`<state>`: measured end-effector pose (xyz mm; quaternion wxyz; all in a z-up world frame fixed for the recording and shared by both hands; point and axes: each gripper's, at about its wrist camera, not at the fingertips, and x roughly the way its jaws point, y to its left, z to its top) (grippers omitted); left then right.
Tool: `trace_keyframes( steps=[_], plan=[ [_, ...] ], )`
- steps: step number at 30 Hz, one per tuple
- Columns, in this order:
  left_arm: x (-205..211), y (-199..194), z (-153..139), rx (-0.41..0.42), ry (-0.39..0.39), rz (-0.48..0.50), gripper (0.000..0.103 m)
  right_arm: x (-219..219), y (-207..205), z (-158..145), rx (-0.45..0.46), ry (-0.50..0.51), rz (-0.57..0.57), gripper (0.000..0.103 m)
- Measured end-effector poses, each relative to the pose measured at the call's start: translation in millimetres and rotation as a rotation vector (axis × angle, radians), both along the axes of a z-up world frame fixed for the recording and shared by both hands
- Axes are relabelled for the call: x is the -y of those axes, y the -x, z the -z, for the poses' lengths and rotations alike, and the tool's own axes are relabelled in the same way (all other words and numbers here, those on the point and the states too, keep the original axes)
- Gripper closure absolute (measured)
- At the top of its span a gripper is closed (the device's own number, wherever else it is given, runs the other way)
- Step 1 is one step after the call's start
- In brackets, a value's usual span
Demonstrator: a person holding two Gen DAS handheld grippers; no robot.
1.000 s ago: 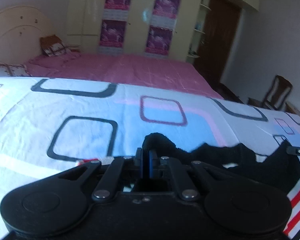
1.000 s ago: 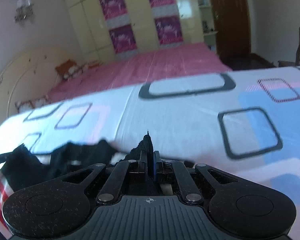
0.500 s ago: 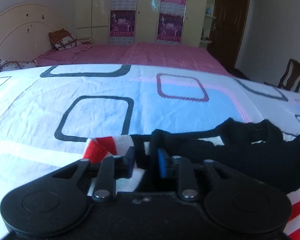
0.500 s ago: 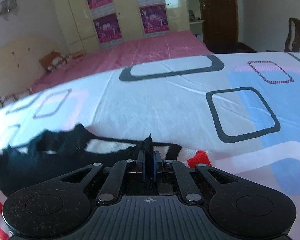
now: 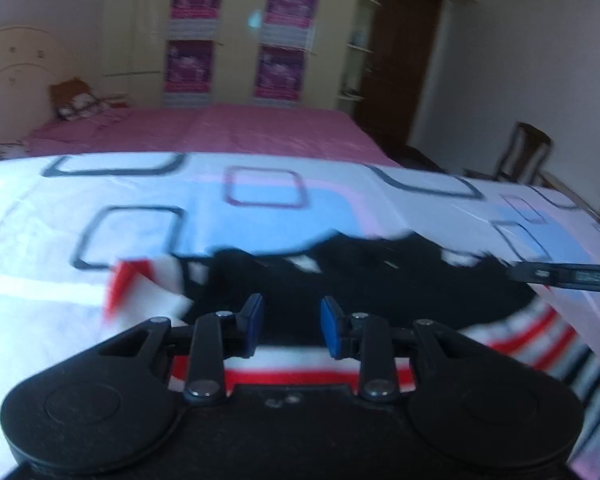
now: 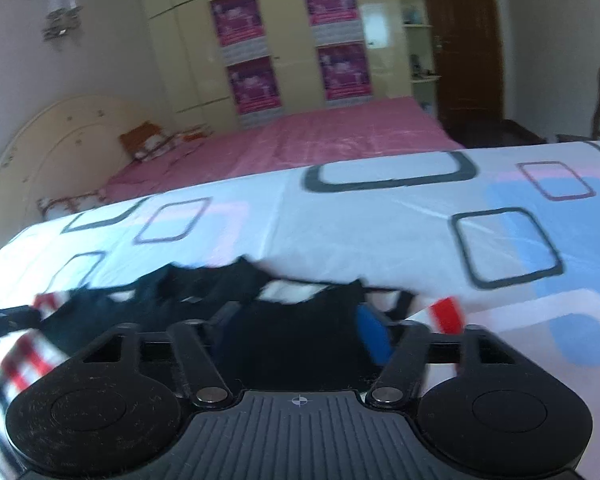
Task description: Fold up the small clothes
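My left hand-held gripper (image 5: 288, 326) and right hand-held gripper (image 6: 300, 334) are both opening, blue pads clear of the black knit garment with red-and-white striped edges (image 5: 380, 272), which lies on the white sheet with square outlines (image 5: 100, 184). One fold looks laid; more probably remain. Blur hides the garment's outline.

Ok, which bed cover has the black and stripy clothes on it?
The white cover with squares, nearest the camera. The black and striped clothes lie on it; the plain pink cover behind shows none of them.
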<state>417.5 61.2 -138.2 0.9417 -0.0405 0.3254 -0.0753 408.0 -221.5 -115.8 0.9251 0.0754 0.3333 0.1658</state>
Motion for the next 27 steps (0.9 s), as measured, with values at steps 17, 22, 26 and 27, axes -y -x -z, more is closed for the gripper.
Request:
trace_keyframes(
  steps=[17, 22, 26, 27],
  plan=[
    [-1.0, 27.7, 32.9, -0.059, -0.094, -0.023, 0.069, -17.0, 47.5, 33.1, -0.051, 0.121, -0.066, 0.065],
    [-12.7, 30.5, 31.1, -0.075, -0.095, -0.044, 0.069, 13.1, 52.5, 38.0, -0.071, 0.114, 0.01, 0.065],
    [-15.4, 33.4, 29.2, -0.083, -0.1, -0.059, 0.069, 14.7, 56.5, 34.6, -0.076, 0.122, 0.035, 0.065],
    [-15.0, 33.6, 27.6, -0.089, -0.101, -0.067, 0.069, 14.1, 60.0, 31.5, -0.079, 0.119, 0.042, 0.065]
  ],
)
